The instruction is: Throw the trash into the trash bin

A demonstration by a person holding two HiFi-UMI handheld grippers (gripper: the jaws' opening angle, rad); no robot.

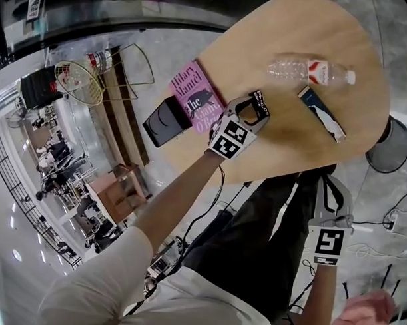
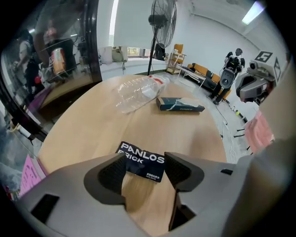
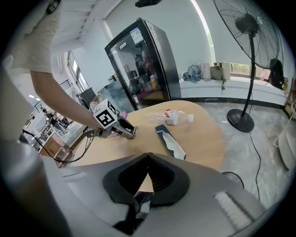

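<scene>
left gripper view has the left tongs [image 2: 145, 166] spread open and tipped steeply down over the round pale wooden surface [image 2: 88, 129]. the small dark blue printed packet [image 2: 142, 159] lies flat between their tips, and the pads are not pressing it. i judge this a straddle set up for a pinch. the crushed clear plastic bottle [image 2: 138, 92] and the dark blue and white wrapper [image 2: 180, 104] lie further off, near each other. the right tongs [image 3: 148, 159] are closed on nothing, hanging beside the surface's edge, likely out of the way. no trash bin shows.
</scene>
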